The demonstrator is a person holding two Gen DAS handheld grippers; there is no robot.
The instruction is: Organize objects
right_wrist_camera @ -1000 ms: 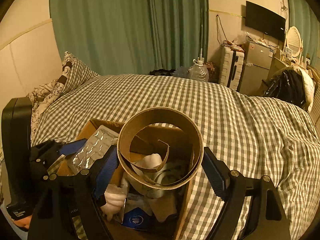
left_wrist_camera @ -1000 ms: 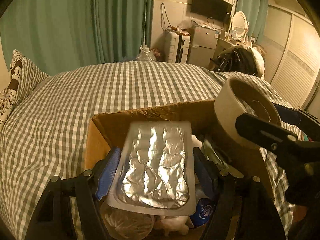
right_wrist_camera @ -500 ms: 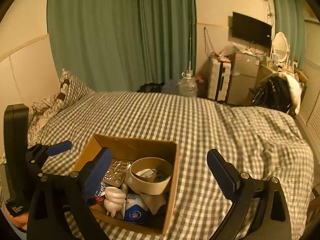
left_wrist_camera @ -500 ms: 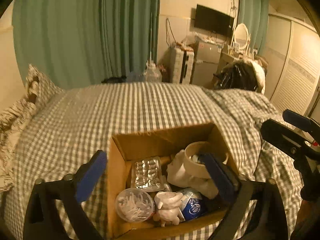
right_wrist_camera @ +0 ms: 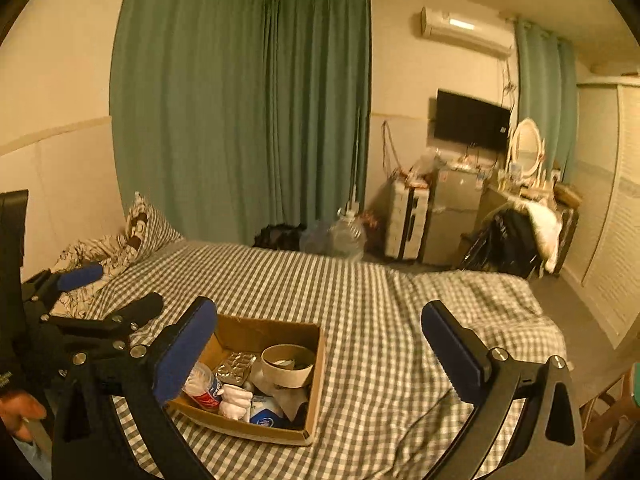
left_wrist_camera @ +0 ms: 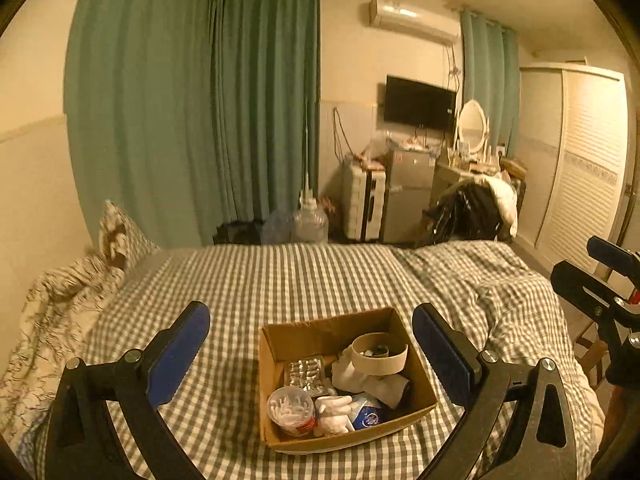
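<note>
Fingers on both grippers stood wide apart and held nothing: the left gripper (left_wrist_camera: 310, 350) and the right gripper (right_wrist_camera: 320, 344) each hung high above the bed (left_wrist_camera: 280, 276), well clear of the cardboard box (left_wrist_camera: 276, 392).

A second before, the left fingers had been clamped on the foil blister pack (left_wrist_camera: 306, 372) and the right fingers on the cardboard tape ring (left_wrist_camera: 380, 354), both held low over the box. By this moment both things lay inside it, the blister pack flat near the middle and the ring resting on a heap of white cloth (left_wrist_camera: 368, 378) toward the right wall. Both grippers had let go and drawn back and upward, so the box looked far smaller in each view. I judged the sorting close to done, since no loose object showed on the checked cover around the box.

Left wrist view looked almost straight into the box and showed the round tub of cotton swabs (left_wrist_camera: 290, 408), the white plaster hand figure (left_wrist_camera: 332, 416) and a blue-labelled item (left_wrist_camera: 370, 416) along the near wall. It caught only part of the right gripper's frame at its right edge.

Right wrist view saw the box (right_wrist_camera: 276, 336) at a slant, with its own left finger (right_wrist_camera: 186, 354) hiding the near-left corner. It alone showed the person's left hand (right_wrist_camera: 18, 416) gripping the handle.
</note>
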